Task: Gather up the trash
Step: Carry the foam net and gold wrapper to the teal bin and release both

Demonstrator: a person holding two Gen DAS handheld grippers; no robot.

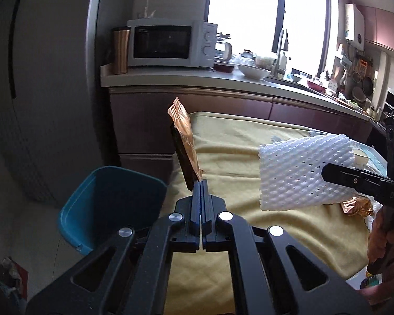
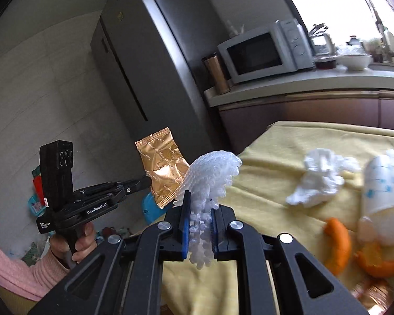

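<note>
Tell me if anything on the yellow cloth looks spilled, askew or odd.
The white paper cup lies tipped on its side on the yellow cloth, beside a crumpled white tissue and torn orange peel pieces. No liquid spill is visible. This is scattered litter, nothing damaged.

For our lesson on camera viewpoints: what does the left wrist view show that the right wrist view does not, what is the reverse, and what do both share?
Only the left wrist view: the open inside of the blue bin and the sink faucet.

Only the right wrist view: orange peels, crumpled tissue, a paper cup and the refrigerator.

Both: the gold wrapper in the left tongs, the white foam net in the right tongs, the microwave and the yellow cloth.
</note>
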